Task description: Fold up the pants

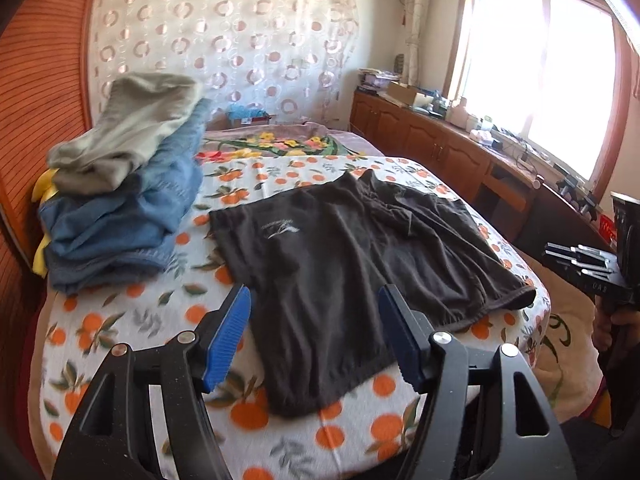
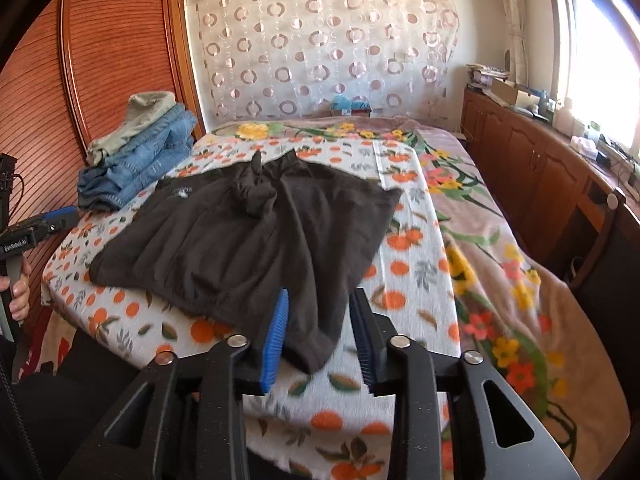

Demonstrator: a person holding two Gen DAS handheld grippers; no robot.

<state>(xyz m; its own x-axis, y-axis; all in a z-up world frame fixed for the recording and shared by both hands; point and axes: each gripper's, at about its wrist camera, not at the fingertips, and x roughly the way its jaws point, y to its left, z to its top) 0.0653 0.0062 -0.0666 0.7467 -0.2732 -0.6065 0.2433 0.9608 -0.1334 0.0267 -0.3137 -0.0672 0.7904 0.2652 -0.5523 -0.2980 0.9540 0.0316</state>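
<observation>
Your two wrist cameras look down along their fingers, close over the near bed edge, sharing the dark pants (image 1: 352, 248) and far curtain (image 2: 328, 44).

Big bed (image 2: 500, 240) with a pink flower blanket (image 2: 472, 216). On top, a white cloth with oranges (image 2: 404, 248). Dark pants (image 2: 248, 232) spread flat on that cloth. Beside them, near the wooden wall, a pile of blue and grey clothes (image 2: 140, 156).
</observation>
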